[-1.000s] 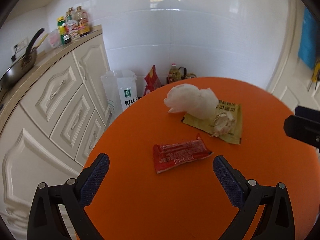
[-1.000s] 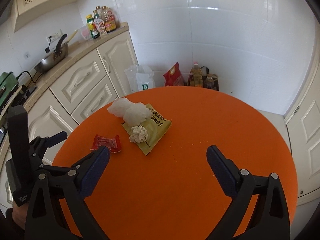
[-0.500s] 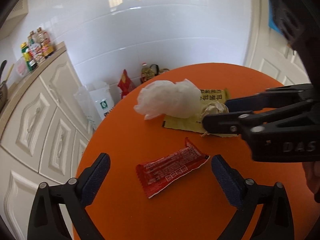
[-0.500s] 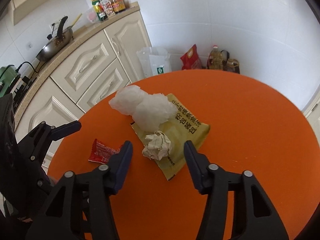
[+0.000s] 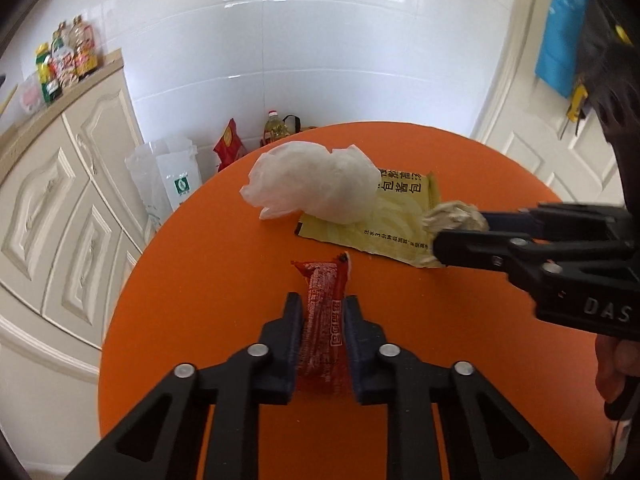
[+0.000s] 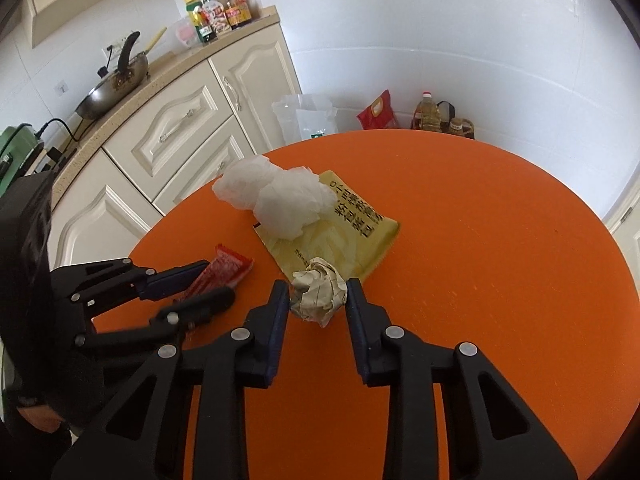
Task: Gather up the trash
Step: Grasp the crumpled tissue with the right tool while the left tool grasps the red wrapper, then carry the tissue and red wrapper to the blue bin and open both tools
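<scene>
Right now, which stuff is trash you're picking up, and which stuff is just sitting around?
Trash to collect:
- red wrapper, pinched in the left gripper
- crumpled paper ball, squeezed by the right gripper
- yellow packet
- white plastic bag

Just sitting around:
- wok
- sauce bottles
- oil bottle

Round orange table (image 6: 500, 240). Directly on it: red snack wrapper (image 5: 324, 320) between left fingers; yellow sachet (image 6: 340, 240) beyond right fingertips (white plastic bag (image 6: 276, 196), crumpled paper ball (image 6: 318, 292) atop).

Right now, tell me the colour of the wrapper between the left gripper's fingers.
Red with white print; the wrapper shows best in the left wrist view.
</scene>
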Motion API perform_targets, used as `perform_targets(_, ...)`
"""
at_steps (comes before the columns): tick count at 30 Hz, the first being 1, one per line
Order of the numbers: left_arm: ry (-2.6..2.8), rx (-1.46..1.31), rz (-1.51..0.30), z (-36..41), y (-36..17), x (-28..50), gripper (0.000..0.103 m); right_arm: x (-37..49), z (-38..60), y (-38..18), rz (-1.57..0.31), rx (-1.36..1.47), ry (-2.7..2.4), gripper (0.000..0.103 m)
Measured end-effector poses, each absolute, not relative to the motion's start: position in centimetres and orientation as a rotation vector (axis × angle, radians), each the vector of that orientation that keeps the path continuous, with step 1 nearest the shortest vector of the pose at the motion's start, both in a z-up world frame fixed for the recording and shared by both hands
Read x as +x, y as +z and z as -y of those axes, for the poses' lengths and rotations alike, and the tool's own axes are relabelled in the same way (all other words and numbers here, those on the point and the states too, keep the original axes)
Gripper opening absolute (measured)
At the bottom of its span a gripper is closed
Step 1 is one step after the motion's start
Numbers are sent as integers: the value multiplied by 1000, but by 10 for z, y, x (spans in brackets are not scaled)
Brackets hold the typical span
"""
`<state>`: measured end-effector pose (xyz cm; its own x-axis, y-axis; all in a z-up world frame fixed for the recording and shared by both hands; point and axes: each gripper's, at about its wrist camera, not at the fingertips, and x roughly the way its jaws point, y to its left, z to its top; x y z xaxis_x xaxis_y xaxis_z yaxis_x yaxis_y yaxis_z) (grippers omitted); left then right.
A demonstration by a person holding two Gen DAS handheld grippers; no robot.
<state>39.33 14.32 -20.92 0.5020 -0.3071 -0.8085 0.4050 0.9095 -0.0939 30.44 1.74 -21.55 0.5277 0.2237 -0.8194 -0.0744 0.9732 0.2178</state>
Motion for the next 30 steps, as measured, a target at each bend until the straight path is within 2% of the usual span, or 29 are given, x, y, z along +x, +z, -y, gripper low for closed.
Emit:
perform_targets(5, -418, 39, -952, -155, -218, 375, 7, 279, -2, -205, -985, 190, 159, 29)
perform_targets(14, -423, -17, -902, -146, -200, 298, 7, 227, 26, -187, -949, 237, 114, 29)
perform_targets(30, -504, 47, -686, -68, -104, 131, 7, 104, 106, -106, -737, 282, -30, 29)
